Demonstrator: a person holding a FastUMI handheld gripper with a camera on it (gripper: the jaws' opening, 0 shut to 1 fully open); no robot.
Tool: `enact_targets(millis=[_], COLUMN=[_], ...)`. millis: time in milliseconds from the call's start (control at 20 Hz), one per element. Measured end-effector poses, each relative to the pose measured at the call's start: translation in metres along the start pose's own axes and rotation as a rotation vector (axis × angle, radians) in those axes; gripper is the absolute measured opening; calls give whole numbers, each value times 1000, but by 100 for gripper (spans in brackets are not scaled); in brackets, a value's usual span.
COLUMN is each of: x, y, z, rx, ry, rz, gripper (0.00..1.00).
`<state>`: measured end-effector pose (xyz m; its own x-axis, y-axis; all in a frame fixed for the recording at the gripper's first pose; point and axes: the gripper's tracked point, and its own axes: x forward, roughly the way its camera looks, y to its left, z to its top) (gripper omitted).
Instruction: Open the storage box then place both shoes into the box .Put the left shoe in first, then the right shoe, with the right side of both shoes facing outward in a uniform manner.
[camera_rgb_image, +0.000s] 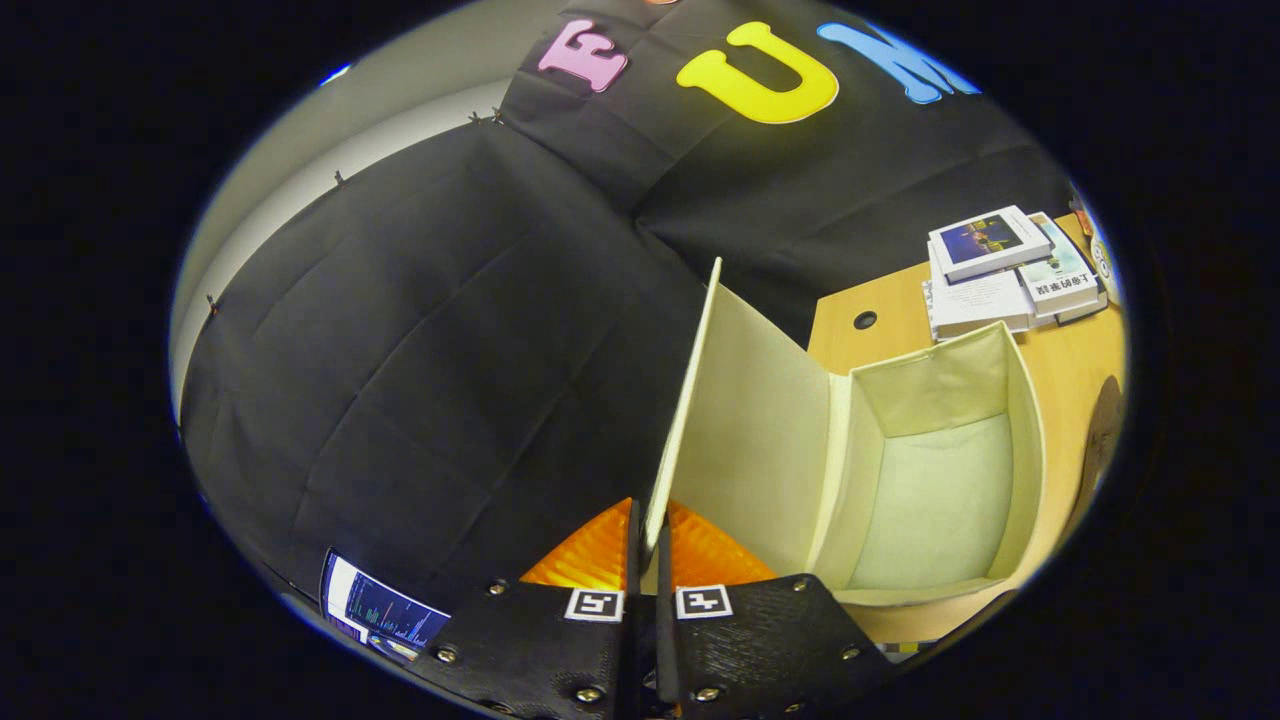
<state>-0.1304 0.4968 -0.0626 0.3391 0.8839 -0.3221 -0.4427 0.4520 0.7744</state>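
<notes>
Two fingers of the claw (647, 560) pinch the edge of the storage box's lid (745, 430), which stands raised straight ahead of them; just beyond and to the right the open storage box (1025, 440) sits on the wooden counter (890, 300); farther off, a stack of books (995, 270) lies near the cloth wall

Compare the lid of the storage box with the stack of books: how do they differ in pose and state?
The lid stands raised and is pinched between the fingers of the gripper; the books lie flat on the table, untouched. The lid is plain cream; the books have printed covers.
</notes>
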Motion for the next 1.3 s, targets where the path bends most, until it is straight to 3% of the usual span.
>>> enact_targets(millis=[200, 250, 300, 400, 450, 550, 850, 1300], x=[25, 27, 26, 25, 22, 13, -34, -121], y=[5, 4, 6, 8, 5, -6, -53, -166], z=[-9, -8, -9, -10, -9, -3, 22, 75], rx=[-9, -35, -64, -123, -155, -223, -331, -394], ry=[17, 16, 18, 25, 20, -9, -72, -170], rz=[12, 6, 7, 8, -5, -36, -155, -433], gripper=[5, 13, 13, 46, 68, 97, 97, 97])
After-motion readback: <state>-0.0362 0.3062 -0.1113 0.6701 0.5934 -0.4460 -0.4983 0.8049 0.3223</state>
